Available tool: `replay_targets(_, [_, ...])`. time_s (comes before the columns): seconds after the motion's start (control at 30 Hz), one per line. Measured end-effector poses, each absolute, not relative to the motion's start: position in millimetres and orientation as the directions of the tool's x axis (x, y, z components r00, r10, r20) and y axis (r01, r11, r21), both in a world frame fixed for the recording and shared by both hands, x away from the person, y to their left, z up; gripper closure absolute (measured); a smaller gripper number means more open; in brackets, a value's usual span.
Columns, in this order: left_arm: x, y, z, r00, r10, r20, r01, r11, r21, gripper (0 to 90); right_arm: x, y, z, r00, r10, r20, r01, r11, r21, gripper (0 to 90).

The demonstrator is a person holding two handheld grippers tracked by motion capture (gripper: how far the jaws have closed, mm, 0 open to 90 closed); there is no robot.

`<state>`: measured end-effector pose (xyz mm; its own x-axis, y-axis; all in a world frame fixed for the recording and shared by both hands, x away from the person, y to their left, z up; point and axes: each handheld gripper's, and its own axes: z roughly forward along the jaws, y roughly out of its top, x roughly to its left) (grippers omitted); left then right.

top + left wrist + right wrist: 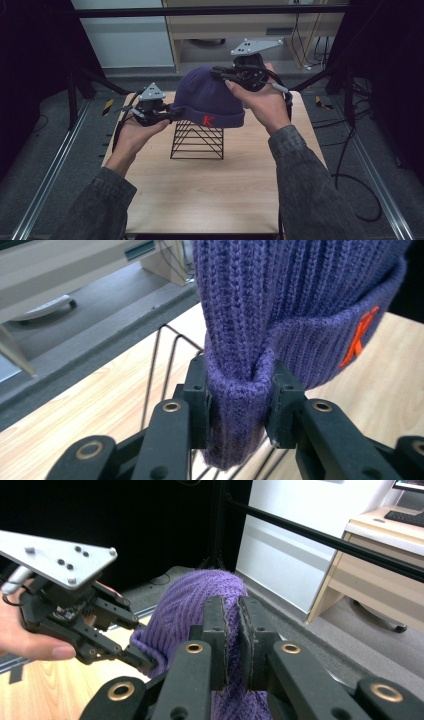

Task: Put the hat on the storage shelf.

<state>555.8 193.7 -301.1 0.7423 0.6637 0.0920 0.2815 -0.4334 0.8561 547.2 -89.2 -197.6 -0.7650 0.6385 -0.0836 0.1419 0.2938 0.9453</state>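
Observation:
A purple knitted hat [210, 97] with a red letter on its folded cuff is held above a black wire rack [197, 142] on the wooden table [210, 195]. My left gripper [172, 112] is at the hat's left side. In the left gripper view it [239, 375] is shut on the cuff of the hat [300, 300], the knit bunched between the pads. My right gripper [220, 74] is at the hat's top, far side. Its jaws [232, 605] stand almost together, pinching knit from the crown of the hat [185, 605]. The left gripper [145, 661] also appears there.
The wire rack [160, 355] stands mid-table under the hat. A pale desk [225, 30] and a black frame bar [200, 11] lie beyond the table's far edge. Cables [350, 165] trail on the floor to the right. Metal rails [50, 175] flank the table.

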Motion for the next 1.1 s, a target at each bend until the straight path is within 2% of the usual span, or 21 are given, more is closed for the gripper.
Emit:
replay_targets(0.33, [563,196,-312,0.729,0.676,0.109,0.295,-0.454,0.841,67.4,562,-82,-211,-0.768,0.638,-0.06,0.177,0.301,0.937,82.9])
replay_targets(1.1, [561,206,-324,0.716,0.691,0.101,0.315,-0.448,0.837,67.6,566,-75,-224,-0.781,0.622,-0.057,0.197,0.333,0.922,82.4])
